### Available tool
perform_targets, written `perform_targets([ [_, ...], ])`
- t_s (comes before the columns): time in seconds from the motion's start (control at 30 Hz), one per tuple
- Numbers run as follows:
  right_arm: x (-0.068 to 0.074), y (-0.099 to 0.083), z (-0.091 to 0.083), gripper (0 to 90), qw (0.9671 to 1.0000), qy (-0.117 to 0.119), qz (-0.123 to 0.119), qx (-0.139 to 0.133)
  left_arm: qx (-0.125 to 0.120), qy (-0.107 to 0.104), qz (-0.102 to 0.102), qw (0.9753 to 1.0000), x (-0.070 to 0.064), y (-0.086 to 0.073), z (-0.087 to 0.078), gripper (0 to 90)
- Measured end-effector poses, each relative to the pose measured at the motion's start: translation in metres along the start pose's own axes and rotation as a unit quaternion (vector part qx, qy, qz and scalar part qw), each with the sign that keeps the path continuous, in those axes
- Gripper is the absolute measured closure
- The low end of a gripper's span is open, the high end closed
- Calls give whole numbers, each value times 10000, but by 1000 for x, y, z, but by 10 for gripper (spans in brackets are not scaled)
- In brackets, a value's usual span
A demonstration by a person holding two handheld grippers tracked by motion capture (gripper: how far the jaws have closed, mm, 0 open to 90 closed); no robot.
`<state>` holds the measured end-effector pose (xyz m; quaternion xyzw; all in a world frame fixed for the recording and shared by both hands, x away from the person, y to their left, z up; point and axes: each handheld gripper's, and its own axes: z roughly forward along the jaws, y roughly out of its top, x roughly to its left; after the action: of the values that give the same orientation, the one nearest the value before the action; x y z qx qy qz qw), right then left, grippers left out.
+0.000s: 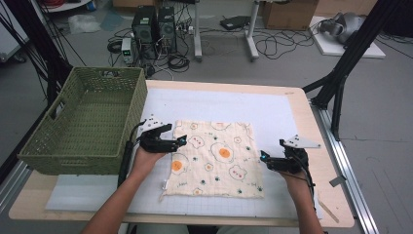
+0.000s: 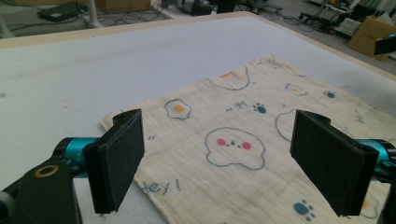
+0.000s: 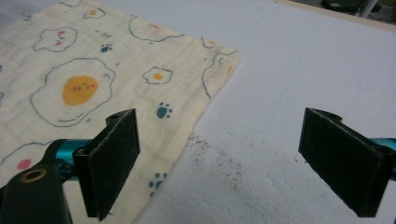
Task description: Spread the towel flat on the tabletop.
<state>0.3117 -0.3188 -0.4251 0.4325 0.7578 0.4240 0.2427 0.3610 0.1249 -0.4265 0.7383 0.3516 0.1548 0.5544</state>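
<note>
A cream cloth (image 1: 214, 158) printed with fried eggs and paw marks lies spread flat on the white mat (image 1: 272, 112). My left gripper (image 1: 179, 143) hovers at the cloth's left edge, open, with nothing between its jaws. In the left gripper view the cloth (image 2: 243, 154) runs under the wide-apart jaws of the left gripper (image 2: 229, 163). My right gripper (image 1: 265, 160) sits just off the cloth's right edge, open and empty. In the right gripper view the cloth's edge (image 3: 187, 126) passes by the left jaw of the right gripper (image 3: 229, 161).
A green woven basket (image 1: 85, 119), nothing in it, stands on the table's left side, close to my left hand. Dark specks dot the mat (image 3: 219, 158) by the cloth's right edge. Beyond the table lie floor cables and computer boxes (image 1: 153, 29).
</note>
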Motion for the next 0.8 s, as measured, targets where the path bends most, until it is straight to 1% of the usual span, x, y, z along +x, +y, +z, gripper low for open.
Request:
perform_targets([
  [0.03,1,0,-1,116,10000,-10,-28,-3,-13,-9,48,10000,-2,0,-2,182],
  [0.17,6,1,-5,115,9998,48,-185,-21,-142,-74,103,9998,-8,-2,-7,183],
  [0.23,9,3,-7,115,9996,108,-259,-84,-131,-165,54,9998,-9,-3,-8,203],
  [0.3,11,4,-9,115,9993,139,-334,-123,-132,-195,67,9997,-9,-3,-8,203],
  [0.33,12,5,-10,115,9993,158,-315,-146,-175,-198,40,9996,-10,-3,-9,203],
  [0.4,12,5,-10,115,9993,141,-305,-151,-214,-207,57,9995,-9,-2,-10,202],
  [0.47,11,4,-10,115,9995,153,-234,-149,-206,-235,31,9995,-9,-2,-10,202],
  [0.53,10,4,-9,115,9997,181,-76,-131,-182,-228,37,9996,-9,-2,-10,200],
  [0.6,8,2,-8,115,9998,141,-18,-101,-151,-201,34,9997,-9,-2,-11,201],
  [0.7,7,1,-7,115,9999,129,8,-110,-161,-151,48,9997,-10,-2,-13,200],
  [0.8,8,2,-8,115,9998,117,-60,-143,-145,-101,87,9998,-12,-1,-12,201],
])
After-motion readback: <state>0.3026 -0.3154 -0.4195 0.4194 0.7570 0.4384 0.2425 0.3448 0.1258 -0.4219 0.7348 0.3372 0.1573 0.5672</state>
